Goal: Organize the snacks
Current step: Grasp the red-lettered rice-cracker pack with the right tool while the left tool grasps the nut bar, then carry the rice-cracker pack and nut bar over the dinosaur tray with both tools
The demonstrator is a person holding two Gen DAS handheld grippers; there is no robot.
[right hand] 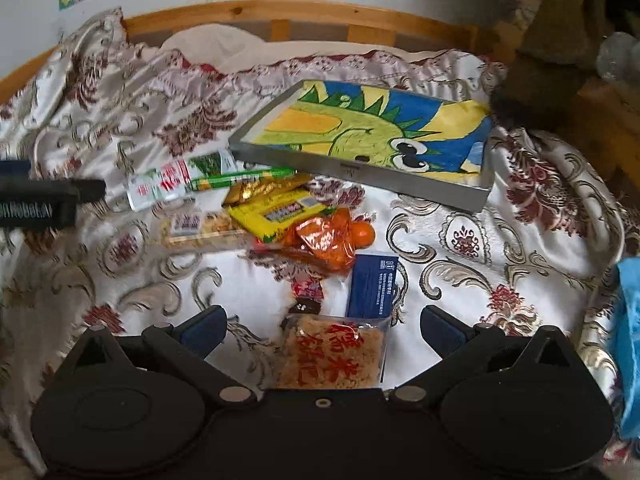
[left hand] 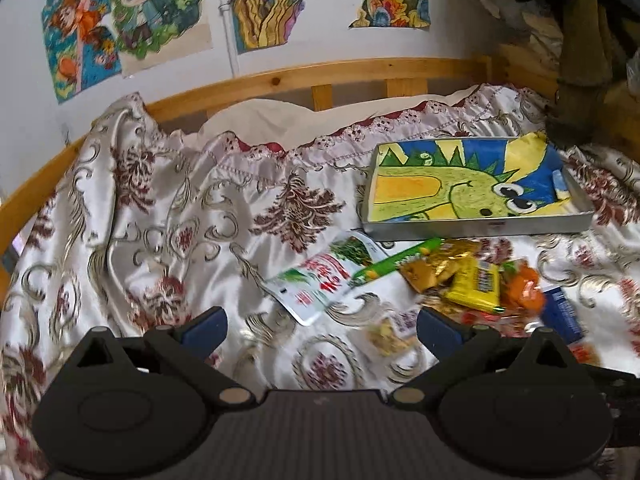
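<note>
Right wrist: rice-cracker pack btm edge hidden behind gripper body.

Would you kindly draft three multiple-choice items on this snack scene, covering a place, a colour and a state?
1. Where do the snacks lie relative to the tray?
A. inside it
B. on the bedspread beside it
C. under it

2. What colour is the flat box beyond the rice cracker pack?
A. dark blue
B. pink
C. white

3. How is the right gripper?
A. shut on a snack
B. open, holding nothing
C. out of view

Answers: 1 B, the packets sit on the bedspread, with none inside the tray; 2 A, its face is dark blue with white print; 3 B, its fingers stand wide apart over the rice cracker pack.
</note>
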